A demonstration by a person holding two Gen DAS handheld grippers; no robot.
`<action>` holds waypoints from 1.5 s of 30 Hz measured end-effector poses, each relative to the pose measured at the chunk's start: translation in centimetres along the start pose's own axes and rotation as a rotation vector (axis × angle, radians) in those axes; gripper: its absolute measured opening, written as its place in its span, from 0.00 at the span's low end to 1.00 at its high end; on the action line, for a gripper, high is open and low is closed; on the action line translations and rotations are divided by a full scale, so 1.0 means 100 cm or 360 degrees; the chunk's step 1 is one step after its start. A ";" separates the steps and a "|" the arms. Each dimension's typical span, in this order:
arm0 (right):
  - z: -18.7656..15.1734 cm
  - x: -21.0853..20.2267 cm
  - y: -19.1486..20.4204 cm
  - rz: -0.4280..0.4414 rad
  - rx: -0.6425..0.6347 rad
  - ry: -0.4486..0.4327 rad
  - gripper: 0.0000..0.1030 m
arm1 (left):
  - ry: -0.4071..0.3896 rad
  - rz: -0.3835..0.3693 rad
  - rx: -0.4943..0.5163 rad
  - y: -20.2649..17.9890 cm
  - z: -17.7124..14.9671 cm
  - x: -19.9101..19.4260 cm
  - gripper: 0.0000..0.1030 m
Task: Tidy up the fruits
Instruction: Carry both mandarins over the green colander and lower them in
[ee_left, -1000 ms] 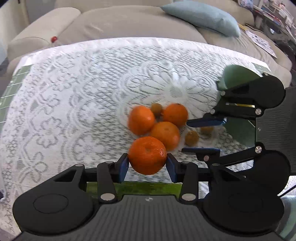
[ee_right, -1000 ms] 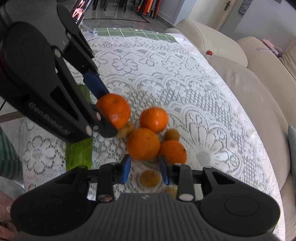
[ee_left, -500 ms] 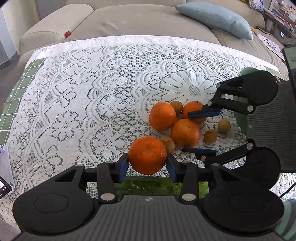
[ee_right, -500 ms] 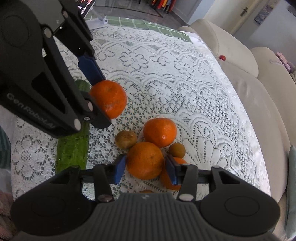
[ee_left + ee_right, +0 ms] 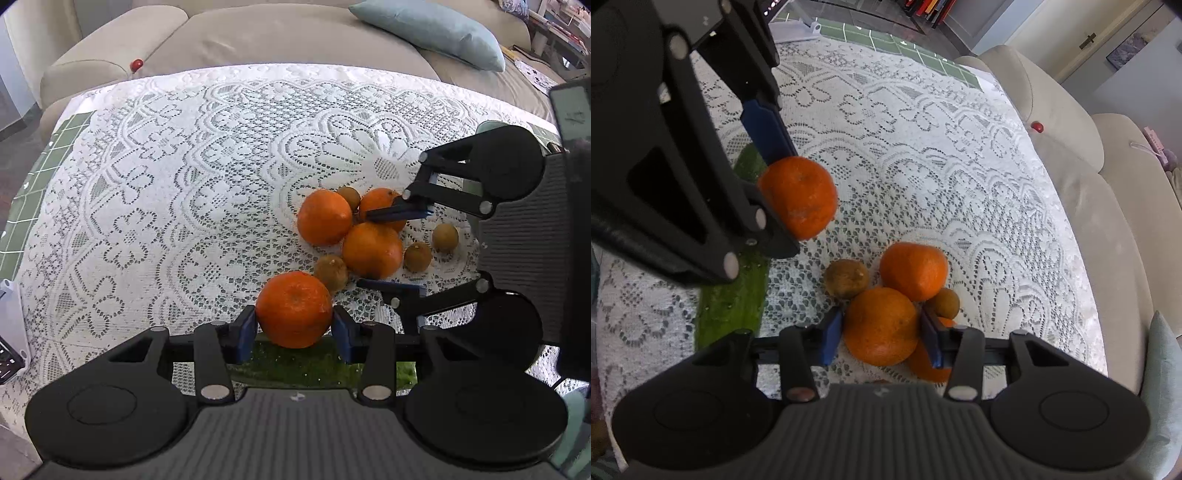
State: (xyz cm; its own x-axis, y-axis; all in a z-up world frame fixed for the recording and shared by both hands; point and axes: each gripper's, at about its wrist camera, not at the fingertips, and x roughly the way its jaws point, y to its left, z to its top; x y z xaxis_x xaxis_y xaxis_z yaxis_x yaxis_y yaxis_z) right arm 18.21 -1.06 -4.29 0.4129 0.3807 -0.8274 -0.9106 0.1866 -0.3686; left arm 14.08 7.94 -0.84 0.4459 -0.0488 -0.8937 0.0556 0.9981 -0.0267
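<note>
cucumber (image 5: pixel 295 365) mostly hidden under held orange (image 5: pixel 293 309).

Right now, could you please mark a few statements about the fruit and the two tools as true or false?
1. The left tool grips an orange. True.
2. The cucumber lies on top of the fruit pile. False: the cucumber lies on the lace tablecloth, below the left tool.
3. The right tool straddles a pile orange. True; its jaws have just been closing, with that fruit between them.
4. A red cushion lies on the sofa. False: the cushion on the sofa is pale blue.
</note>
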 end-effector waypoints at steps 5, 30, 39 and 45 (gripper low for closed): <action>-0.003 -0.022 -0.002 -0.0002 0.0002 -0.0012 0.42 | -0.0020 0.0020 0.0005 -0.004 0.000 -0.009 0.47; -0.080 -0.134 -0.063 -0.0175 0.0229 0.0036 0.41 | -0.0194 -0.0011 0.0412 -0.117 0.035 -0.051 0.47; -0.137 -0.134 -0.088 -0.0204 0.0408 0.0188 0.41 | -0.0209 -0.0118 0.0560 -0.173 0.063 -0.043 0.47; -0.163 -0.128 -0.099 -0.0153 0.0524 0.0222 0.41 | -0.0130 -0.0166 0.0697 -0.201 0.068 -0.022 0.47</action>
State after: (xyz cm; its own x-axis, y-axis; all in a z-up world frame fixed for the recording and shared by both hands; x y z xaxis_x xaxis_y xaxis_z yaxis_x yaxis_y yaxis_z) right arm 21.70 -22.52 3.07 0.4699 0.2245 -0.8537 -0.8050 0.5057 -0.3102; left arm 18.06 -12.22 4.69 0.4857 -0.1685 -0.8577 0.4687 0.8785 0.0928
